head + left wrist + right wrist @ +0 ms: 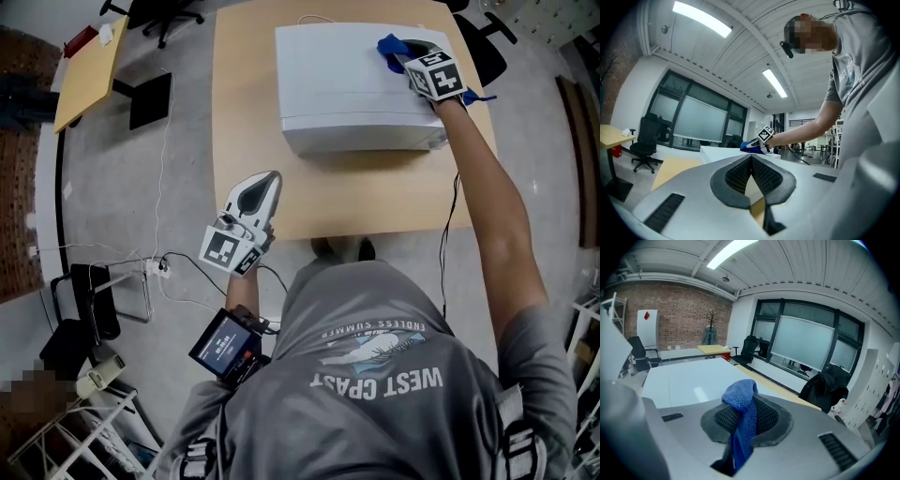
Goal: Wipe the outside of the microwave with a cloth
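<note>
Overhead view of a person standing at a wooden counter [248, 141] with a white microwave [361, 84] on it, set toward the far right of the counter top. The person holds a claw in each hand.

The right claw [403, 58] reaches out on an extended arm to the microwave's top panel, near its far right corner. Its jaws are clamped on a blue cloth [390, 45]. In the right gripper view the cloth is bunched above the jaws and hangs down between the pads, with the flat white top of the microwave spreading out just beyond it. From above, the cloth appears to rest on or just over the top panel; whether it presses on the surface cannot be told.

The left claw [265, 187] hangs well apart from the microwave, over the near left edge of the counter, pointing level. Its jaws are together with nothing between them, as the left gripper view shows.

Judging progress: the wiping looks to be under way on the top panel, with the cloth at one far corner. No streaks or dirt show on the white casing, so how much of the top is finished cannot be read. The front face with the door and the side walls seem likely to be left, along with any uncovered part of the top.
</note>
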Demonstrator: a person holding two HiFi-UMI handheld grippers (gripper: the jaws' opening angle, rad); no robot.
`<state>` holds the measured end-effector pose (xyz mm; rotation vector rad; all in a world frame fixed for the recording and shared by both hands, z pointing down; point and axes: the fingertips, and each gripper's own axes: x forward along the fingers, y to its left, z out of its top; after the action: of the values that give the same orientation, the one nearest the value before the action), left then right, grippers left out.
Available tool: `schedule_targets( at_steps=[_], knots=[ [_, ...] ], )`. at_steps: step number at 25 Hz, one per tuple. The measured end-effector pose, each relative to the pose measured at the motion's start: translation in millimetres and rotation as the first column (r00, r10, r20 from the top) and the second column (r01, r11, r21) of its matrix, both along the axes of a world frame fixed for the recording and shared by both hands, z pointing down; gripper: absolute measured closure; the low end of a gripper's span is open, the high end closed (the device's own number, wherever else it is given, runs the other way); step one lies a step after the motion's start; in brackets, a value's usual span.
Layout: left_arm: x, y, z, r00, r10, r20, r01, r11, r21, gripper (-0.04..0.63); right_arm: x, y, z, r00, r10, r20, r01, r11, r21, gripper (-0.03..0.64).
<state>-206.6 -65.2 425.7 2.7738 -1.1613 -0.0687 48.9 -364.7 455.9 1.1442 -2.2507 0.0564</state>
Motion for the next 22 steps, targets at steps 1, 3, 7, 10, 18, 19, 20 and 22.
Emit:
schedule_targets(
  at_steps=[1, 3, 7, 10, 18, 19, 20, 22],
  knots=[
    [-2.3, -1.3, 1.4, 1.000, -0.002, -0.002, 0.002, 1.000, 0.001, 0.572, -15.4, -1.6, 1.5, 1.000, -0.018, 0.002, 0.018, 1.000, 0.001, 0.557],
    [-8.5, -3.5, 4.6, 1.000, -0.013, -0.005, 0.013, 1.000, 0.002, 0.572, -47.3, -5.5, 4.9, 0.998, -0.056, 0.007, 0.056, 0.998, 0.001, 0.557],
    [-17.4, -3.4, 5.1, 0.999, -0.045, -0.009, 0.045, 0.999, -0.007, 0.572, -106.3, -6.4, 3.2, 0.990, -0.138, 0.038, 0.139, 0.990, -0.013, 0.557],
    [-20.1, -5.8, 2.1, 0.998, -0.069, -0.009, 0.069, 0.997, -0.024, 0.572, -149.0, -4.2, 3.5, 0.976, -0.214, 0.052, 0.215, 0.976, -0.031, 0.557],
    [-52.0, 3.4, 9.6, 0.997, -0.073, -0.018, 0.072, 0.997, -0.008, 0.572, -251.9, 25.0, -3.2, 0.947, -0.322, 0.019, 0.322, 0.947, -0.006, 0.557],
    [-58.2, 6.1, 16.1, 0.997, -0.077, -0.012, 0.077, 0.997, -0.015, 0.572, -265.6, 29.5, 2.3, 0.942, -0.335, 0.012, 0.335, 0.942, -0.006, 0.557],
    [-64.1, 6.7, 22.2, 0.997, -0.082, -0.006, 0.082, 0.996, -0.024, 0.572, -278.3, 31.3, 9.0, 0.938, -0.346, 0.006, 0.346, 0.938, -0.008, 0.557],
    [-71.6, 3.9, 29.1, 0.996, -0.088, 0.002, 0.088, 0.996, -0.033, 0.572, -297.1, 29.8, 17.8, 0.932, -0.364, -0.003, 0.363, 0.931, -0.014, 0.557]
  ],
)
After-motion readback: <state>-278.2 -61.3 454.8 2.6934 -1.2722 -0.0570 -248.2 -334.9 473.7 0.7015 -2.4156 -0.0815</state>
